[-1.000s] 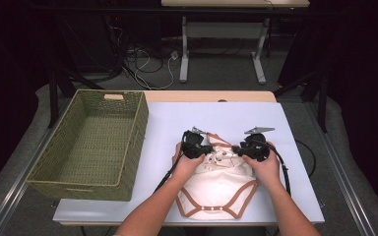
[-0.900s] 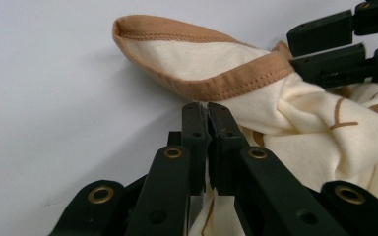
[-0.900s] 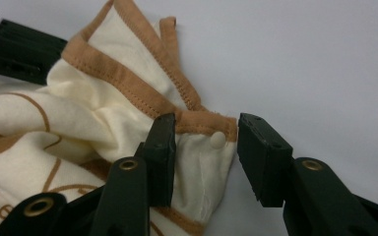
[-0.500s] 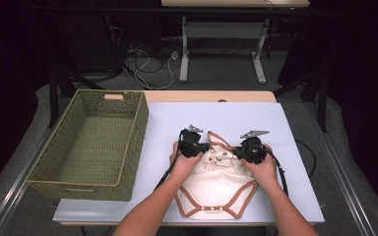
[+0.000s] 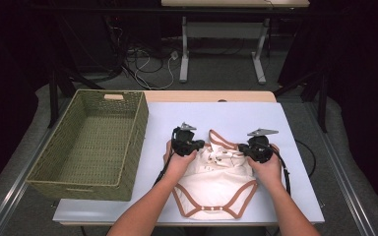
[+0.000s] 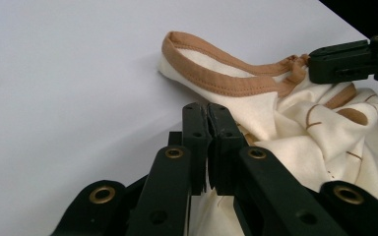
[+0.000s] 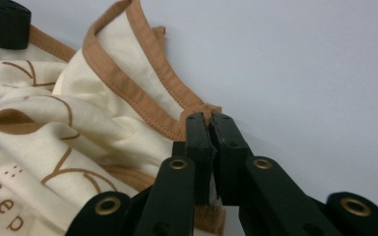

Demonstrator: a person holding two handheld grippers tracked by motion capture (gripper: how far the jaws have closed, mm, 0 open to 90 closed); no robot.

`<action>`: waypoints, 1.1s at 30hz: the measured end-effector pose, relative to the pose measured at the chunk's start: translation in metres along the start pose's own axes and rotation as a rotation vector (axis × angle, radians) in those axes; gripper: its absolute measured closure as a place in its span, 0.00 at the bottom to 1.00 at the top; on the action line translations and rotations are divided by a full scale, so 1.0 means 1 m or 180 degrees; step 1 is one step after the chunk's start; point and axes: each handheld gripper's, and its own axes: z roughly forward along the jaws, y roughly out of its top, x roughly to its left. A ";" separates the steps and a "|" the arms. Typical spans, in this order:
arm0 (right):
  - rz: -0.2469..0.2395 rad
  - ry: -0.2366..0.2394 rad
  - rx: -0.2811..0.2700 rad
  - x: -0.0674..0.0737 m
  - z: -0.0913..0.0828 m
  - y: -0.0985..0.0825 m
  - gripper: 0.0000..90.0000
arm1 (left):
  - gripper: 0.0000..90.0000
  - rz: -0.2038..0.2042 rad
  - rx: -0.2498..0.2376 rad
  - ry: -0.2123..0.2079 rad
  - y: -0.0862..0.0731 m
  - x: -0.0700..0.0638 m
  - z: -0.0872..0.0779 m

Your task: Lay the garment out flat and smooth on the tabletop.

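The cream bodysuit (image 5: 219, 179) is lying on the white bench (image 5: 275, 118), lower centre of the frame; the left gripper (image 5: 195, 145) and the right gripper (image 5: 241, 149), having just closed, are clamping its upper brown-trimmed corners.

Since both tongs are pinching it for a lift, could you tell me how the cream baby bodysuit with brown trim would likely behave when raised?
The cream baby bodysuit with brown trim will probably sag limply, since it already bunches into soft folds. It looks thin, so likely light and unlikely to slip.
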 end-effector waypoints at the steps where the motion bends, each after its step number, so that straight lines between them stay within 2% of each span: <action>1: -0.0002 -0.0016 -0.0012 -0.001 -0.002 0.000 0.96 | 0.97 -0.0017 -0.0020 0.0009 0.000 0.000 -0.002; 8: 0.0049 -0.0047 -0.0178 -0.004 -0.019 0.002 0.96 | 0.97 0.0000 -0.0153 0.0070 -0.001 0.002 -0.021; 14: 0.0109 -0.0053 -0.0308 -0.006 -0.030 0.004 0.96 | 0.97 -0.0077 -0.0291 0.0117 -0.008 0.009 -0.043; 17: 0.0116 -0.0052 -0.0319 -0.008 -0.032 0.005 0.96 | 0.97 -0.0140 -0.0368 0.0111 -0.012 0.012 -0.055; 21: 0.0154 -0.0030 -0.0333 -0.007 -0.035 0.005 0.96 | 0.97 -0.0084 -0.0428 0.0144 -0.018 0.013 -0.068; 25: 0.0064 0.0015 -0.0354 -0.005 -0.038 0.007 0.96 | 0.97 -0.0102 -0.0464 0.0097 -0.029 0.010 -0.083; 28: 0.0056 0.0059 -0.0355 -0.001 -0.042 0.007 0.96 | 0.97 -0.0126 -0.0491 0.0046 -0.037 0.008 -0.095; 30: 0.0024 0.0090 -0.0319 0.001 -0.046 0.007 0.96 | 0.97 -0.0080 -0.0482 0.0048 -0.043 0.006 -0.101; 33: 0.0000 0.0161 -0.0298 0.003 -0.052 0.007 0.96 | 0.97 -0.0093 -0.0475 0.0025 -0.053 0.002 -0.109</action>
